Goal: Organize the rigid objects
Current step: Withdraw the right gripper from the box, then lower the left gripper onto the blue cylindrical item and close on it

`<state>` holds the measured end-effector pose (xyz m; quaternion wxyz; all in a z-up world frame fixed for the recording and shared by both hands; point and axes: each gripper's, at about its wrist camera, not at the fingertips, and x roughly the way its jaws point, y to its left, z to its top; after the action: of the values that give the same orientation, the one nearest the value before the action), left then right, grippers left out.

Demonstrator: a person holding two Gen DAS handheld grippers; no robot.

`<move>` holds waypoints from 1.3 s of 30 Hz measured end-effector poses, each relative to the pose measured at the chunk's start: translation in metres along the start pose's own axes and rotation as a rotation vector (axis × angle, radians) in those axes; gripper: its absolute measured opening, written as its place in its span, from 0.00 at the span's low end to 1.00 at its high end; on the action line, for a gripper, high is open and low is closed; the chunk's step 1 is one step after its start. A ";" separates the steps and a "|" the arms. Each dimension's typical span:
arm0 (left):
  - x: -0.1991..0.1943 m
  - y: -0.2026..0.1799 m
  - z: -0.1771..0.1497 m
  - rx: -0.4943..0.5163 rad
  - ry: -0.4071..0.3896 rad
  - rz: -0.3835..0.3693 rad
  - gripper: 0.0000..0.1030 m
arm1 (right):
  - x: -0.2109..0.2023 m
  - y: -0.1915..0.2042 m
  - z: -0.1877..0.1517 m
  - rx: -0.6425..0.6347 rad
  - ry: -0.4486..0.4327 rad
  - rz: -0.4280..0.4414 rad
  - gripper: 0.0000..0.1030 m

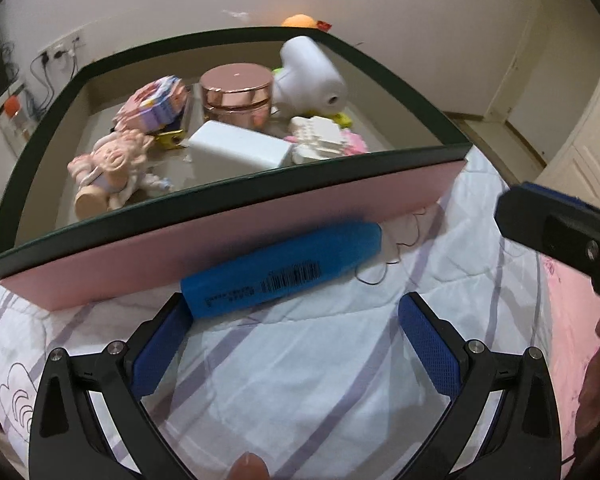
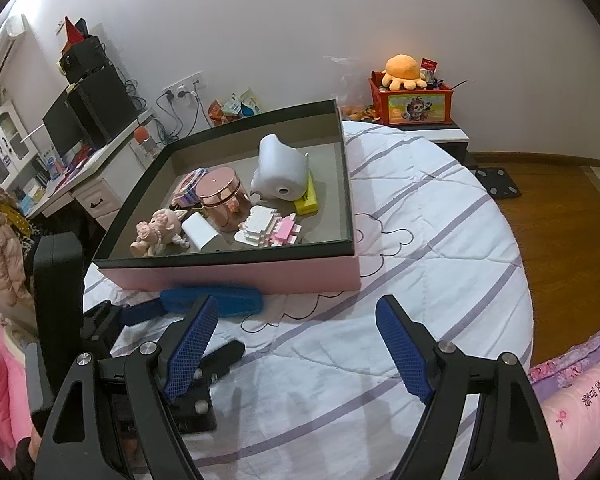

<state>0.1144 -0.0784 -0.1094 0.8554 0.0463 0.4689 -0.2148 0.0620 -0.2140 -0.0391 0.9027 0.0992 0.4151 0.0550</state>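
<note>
A blue tube with a barcode lies on the bed against the front wall of a pink box with a dark green rim. My left gripper is open just below the tube, its left fingertip touching the tube's end. The tube also shows in the right wrist view. The box holds a rose-gold jar, a white device, a white block, a pig figurine and a brick model. My right gripper is open and empty above the quilt.
The white quilt with purple stripes covers the bed. A desk with a monitor stands at the left. A red toy crate with an orange plush sits by the far wall. Wooden floor lies right of the bed.
</note>
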 end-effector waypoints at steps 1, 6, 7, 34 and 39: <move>0.000 0.000 0.001 -0.002 -0.006 0.015 1.00 | -0.001 -0.001 0.000 0.002 -0.002 -0.003 0.80; 0.003 0.009 0.006 -0.027 -0.008 0.037 1.00 | -0.003 -0.005 0.001 0.008 -0.006 -0.010 0.80; 0.003 0.007 0.006 -0.016 -0.006 0.043 1.00 | -0.004 -0.006 0.001 0.008 -0.007 -0.011 0.80; 0.032 -0.024 0.029 -0.197 0.026 0.204 1.00 | -0.009 -0.024 0.002 0.035 -0.017 -0.019 0.80; 0.026 -0.018 0.023 -0.222 -0.012 0.164 0.95 | -0.009 -0.023 0.001 0.026 -0.017 -0.018 0.80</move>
<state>0.1377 -0.1093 -0.1161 0.8729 -0.0116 0.4792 -0.0913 0.0570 -0.2378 -0.0367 0.9052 0.1079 0.4091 0.0404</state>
